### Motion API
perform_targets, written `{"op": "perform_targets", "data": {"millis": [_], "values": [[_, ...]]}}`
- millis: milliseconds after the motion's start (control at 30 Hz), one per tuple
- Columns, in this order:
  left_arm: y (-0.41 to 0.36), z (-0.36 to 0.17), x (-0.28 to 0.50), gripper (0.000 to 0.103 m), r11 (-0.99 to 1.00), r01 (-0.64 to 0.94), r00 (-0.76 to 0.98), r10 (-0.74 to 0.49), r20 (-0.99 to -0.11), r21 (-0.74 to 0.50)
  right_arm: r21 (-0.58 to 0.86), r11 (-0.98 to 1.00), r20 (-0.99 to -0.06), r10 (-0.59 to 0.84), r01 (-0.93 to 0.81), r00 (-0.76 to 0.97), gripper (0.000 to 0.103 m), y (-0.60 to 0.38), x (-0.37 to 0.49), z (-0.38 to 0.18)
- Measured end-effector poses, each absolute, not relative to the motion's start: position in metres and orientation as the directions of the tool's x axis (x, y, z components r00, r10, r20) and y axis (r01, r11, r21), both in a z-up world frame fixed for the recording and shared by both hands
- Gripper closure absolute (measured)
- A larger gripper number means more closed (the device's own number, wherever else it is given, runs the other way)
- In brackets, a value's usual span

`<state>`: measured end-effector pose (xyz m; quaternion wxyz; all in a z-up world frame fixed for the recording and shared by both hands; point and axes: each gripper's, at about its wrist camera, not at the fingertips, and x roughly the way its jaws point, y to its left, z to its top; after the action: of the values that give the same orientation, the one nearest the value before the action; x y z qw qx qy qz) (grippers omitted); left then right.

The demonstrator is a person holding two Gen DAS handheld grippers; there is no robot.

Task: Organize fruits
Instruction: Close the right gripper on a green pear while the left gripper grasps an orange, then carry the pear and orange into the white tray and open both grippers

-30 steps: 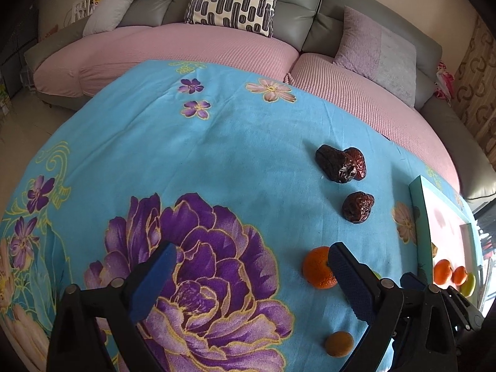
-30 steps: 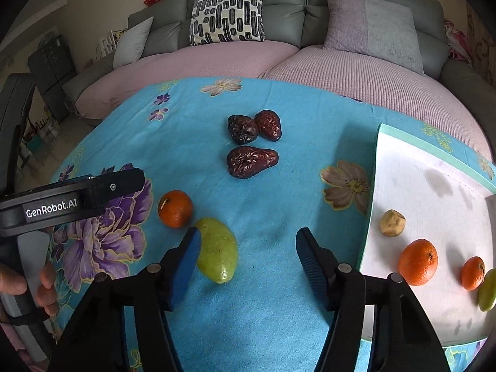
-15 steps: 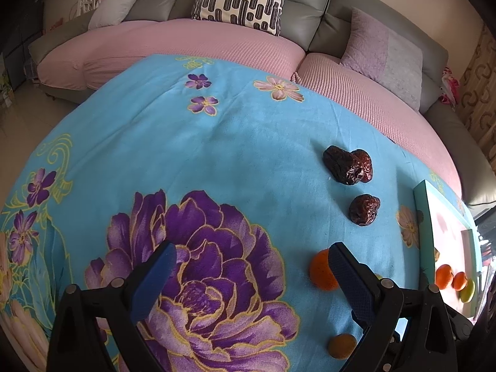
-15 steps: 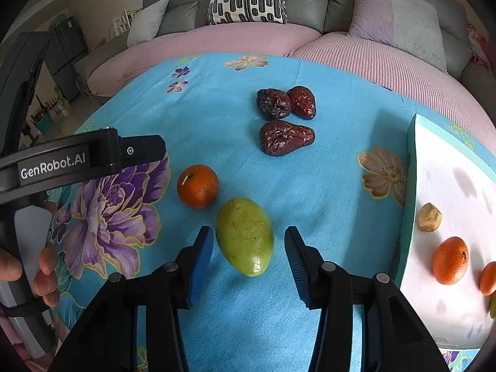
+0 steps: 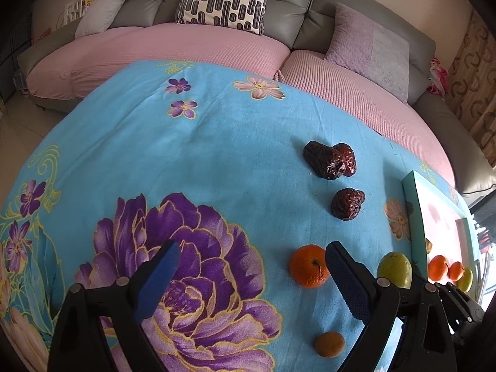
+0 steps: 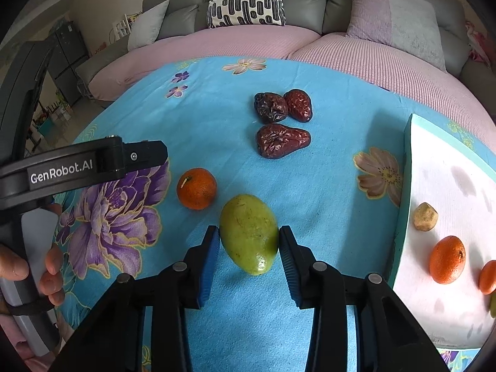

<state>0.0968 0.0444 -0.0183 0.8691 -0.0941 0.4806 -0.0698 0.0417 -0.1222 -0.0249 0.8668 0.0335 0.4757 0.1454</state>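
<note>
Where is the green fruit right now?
In the right wrist view, the green fruit sits centre, between the right hand-held gripper pads, just right of the orange.

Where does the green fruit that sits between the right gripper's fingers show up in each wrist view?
Left wrist: green fruit at lower right, behind the left gripper's finger, just left of the tray.
Right wrist: green fruit at lower centre, between the closing right gripper pads.
Shared landmark: the lone orange just left of it.

green fruit (image 6: 249, 234) on blue cloth, orange (image 6: 196, 188) beside, seemingly apart
</note>
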Motion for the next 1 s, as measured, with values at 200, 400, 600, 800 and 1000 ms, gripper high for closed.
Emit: {"op": "perform_targets", "data": {"millis": [200, 400, 600, 800, 1000], "values": [[0.022, -0.021, 0.096, 0.026, 0.967, 0.106, 0.497, -0.254, -0.829, -0.233, 0.205, 0.972, -0.794, 0.235, -0.118, 0.561, 0.062, -0.156, 0.039, -0.017], [-0.001, -0.025, 0.094, 0.050, 0.955, 0.198, 0.469, -0.290, -0.834, -0.221, 0.218, 0.975, -0.772, 0.202, -0.047, 0.602, 0.062, -0.182, 0.035, -0.009], [-0.006, -0.033, 0.095, 0.064, 0.958, 0.201, 0.453, -0.276, -0.848, -0.205, 0.225, 0.974, -0.768, 0.196, -0.031, 0.610, 0.062, -0.188, 0.035, -0.007], [-0.005, -0.029, 0.092, 0.067, 0.956, 0.209, 0.463, -0.283, -0.840, -0.206, 0.229, 0.973, -0.762, 0.201, -0.034, 0.616, 0.062, -0.189, 0.031, -0.005], [-0.009, -0.004, 0.084, 0.067, 0.943, 0.249, 0.514, -0.321, -0.796, -0.220, 0.231, 0.973, -0.753, 0.194, -0.024, 0.629, 0.062, -0.192, 0.029, 0.000]]}}
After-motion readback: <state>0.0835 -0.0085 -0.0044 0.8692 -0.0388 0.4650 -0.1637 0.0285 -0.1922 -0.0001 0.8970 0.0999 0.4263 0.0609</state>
